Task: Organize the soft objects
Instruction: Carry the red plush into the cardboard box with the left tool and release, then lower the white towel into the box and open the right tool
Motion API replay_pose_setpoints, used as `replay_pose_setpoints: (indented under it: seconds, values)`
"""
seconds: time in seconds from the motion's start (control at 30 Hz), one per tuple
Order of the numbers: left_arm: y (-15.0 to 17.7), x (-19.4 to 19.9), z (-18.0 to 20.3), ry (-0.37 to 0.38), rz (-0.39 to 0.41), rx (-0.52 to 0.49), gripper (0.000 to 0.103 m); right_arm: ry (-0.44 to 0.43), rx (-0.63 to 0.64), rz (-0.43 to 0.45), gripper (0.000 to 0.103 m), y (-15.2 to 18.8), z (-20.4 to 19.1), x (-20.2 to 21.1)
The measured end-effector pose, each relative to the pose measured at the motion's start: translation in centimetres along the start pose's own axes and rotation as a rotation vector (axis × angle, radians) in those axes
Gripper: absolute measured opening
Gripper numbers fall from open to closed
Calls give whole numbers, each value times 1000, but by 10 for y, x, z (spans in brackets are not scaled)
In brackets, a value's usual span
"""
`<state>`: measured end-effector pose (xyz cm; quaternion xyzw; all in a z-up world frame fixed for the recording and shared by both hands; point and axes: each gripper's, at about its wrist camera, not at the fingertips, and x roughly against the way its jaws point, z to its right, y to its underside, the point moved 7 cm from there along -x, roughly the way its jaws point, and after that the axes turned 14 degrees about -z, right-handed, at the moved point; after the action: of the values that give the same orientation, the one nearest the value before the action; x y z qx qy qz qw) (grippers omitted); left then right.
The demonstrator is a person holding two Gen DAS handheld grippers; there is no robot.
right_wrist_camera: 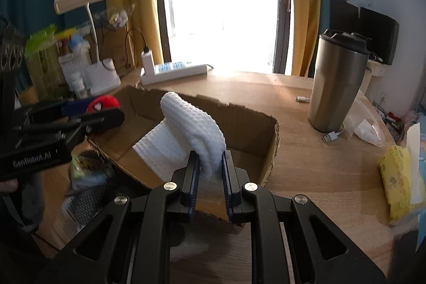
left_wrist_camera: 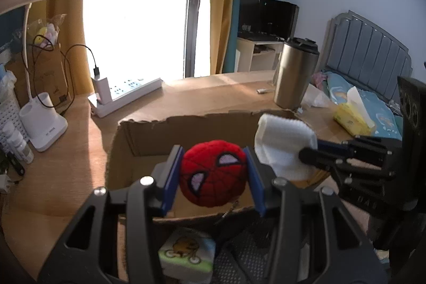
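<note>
Left wrist view: red plush ball [left_wrist_camera: 212, 172] pinched between left gripper [left_wrist_camera: 213, 175] pads, above cardboard box [left_wrist_camera: 149, 132]

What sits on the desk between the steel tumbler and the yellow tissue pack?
In the right wrist view, a clear plastic bag and a USB plug lie between the steel tumbler and the yellow tissue pack.

You're in home bedroom: padded headboard [left_wrist_camera: 368, 49] and bed far right, yellow curtains [left_wrist_camera: 219, 4], wooden desk [left_wrist_camera: 213, 95] with lamp [left_wrist_camera: 40, 108].
</note>
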<state>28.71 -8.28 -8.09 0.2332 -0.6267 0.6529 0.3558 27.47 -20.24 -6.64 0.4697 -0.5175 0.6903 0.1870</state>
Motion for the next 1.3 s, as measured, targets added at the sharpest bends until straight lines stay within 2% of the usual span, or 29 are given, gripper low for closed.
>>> replay_pose_setpoints:
  seconds: [0.13,0.23,0.3,0.4,0.6,0.67,0.73,1.3]
  values:
    - [-3,-8,4,10,-11,3,48,-1,33,-30,17,2,-3,-5]
    - [-4,-12,7,13,-19,-1,48,-2,47,-42,21,3,-6,-6]
    - [-4,-14,8,15,-24,0,50,-3,49,-46,32,3,-7,-6]
    - [-5,-15,7,20,-28,7,53,-1,49,-48,39,3,-9,-5]
    - [-3,-11,2,11,-24,18,57,18,40,-41,42,0,-11,0]
    - [-3,-8,1,9,-17,21,70,25,35,-35,42,-1,-11,3]
    - [-2,-2,-1,18,-1,30,72,30,29,-30,42,-1,-11,7]
    - [12,44,-21,33,78,74,78,57,1,13,52,4,-28,36]
